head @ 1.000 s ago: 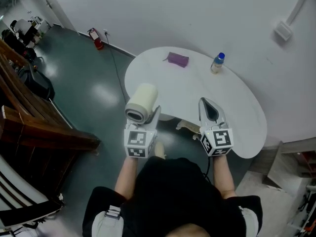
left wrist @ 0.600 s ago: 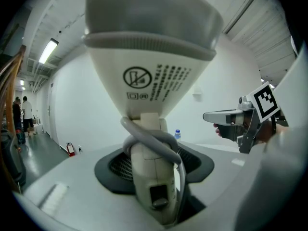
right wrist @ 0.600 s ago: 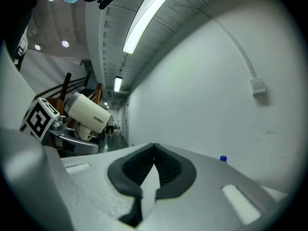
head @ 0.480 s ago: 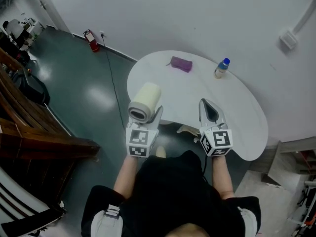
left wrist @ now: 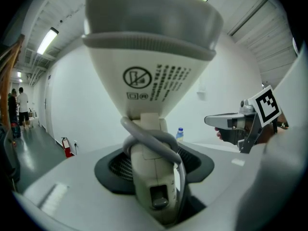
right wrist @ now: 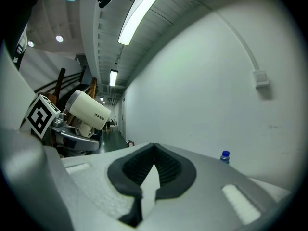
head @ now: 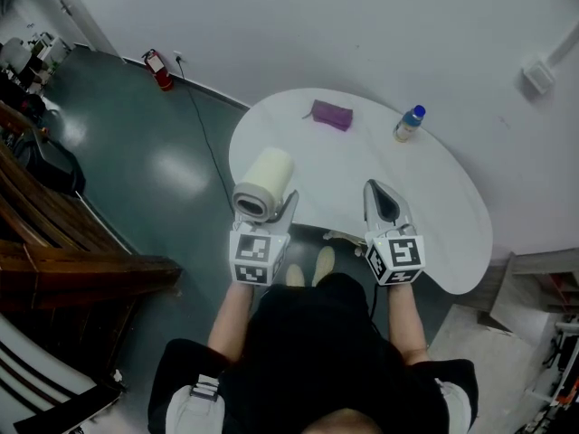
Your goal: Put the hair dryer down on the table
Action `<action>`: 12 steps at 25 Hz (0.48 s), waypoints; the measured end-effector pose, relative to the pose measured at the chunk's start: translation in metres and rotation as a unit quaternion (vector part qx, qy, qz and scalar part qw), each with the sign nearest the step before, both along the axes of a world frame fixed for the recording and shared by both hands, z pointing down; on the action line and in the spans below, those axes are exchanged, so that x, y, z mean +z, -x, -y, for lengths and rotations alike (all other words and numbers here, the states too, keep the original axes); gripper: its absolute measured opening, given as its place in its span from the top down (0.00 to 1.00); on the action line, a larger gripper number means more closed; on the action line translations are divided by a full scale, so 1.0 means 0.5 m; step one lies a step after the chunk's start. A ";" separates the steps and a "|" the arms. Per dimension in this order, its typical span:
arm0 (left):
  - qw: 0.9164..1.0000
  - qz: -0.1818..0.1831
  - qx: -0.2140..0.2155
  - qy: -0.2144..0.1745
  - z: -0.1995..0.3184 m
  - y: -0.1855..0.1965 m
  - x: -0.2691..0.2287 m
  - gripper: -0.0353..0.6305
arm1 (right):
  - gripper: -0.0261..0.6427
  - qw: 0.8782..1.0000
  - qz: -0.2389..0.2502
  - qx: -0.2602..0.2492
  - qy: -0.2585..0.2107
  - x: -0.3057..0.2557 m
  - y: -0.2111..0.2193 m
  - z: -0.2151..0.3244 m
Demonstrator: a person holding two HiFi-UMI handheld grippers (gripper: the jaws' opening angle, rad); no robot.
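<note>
Head view: 1 white table (head: 362, 161) lay ahead. 1 hair dryer (head: 262, 181) hung over its near-left edge, barrel pointing forward, handle down, clamped in the left gripper (head: 273, 212). Right gripper (head: 381, 191) was closed, empty.

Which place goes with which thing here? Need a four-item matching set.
Things:
1. hair dryer
2. purple pouch
3. bottle
4. fire extinguisher

Places:
A. on the floor by the wall
B. clamped in the left gripper
C. standing on the table, far right side
D. lying on the table's far side, left of the bottle

Pairs: 1-B, 2-D, 3-C, 4-A
</note>
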State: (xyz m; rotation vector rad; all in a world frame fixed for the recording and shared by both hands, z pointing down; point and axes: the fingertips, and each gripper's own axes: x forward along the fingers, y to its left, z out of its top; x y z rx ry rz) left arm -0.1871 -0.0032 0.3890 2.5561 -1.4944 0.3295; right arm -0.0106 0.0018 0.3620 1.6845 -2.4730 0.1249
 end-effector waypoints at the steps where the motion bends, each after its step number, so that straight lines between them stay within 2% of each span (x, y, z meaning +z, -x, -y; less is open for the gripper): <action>1: 1.000 0.000 0.000 0.003 0.009 0.000 0.003 0.59 | 0.96 1.000 0.000 -0.001 0.003 0.004 0.000 0.009; 12: 1.000 -0.001 -0.015 0.025 0.131 -0.024 0.038 0.59 | 0.96 1.000 0.003 -0.020 0.017 0.032 -0.020 0.151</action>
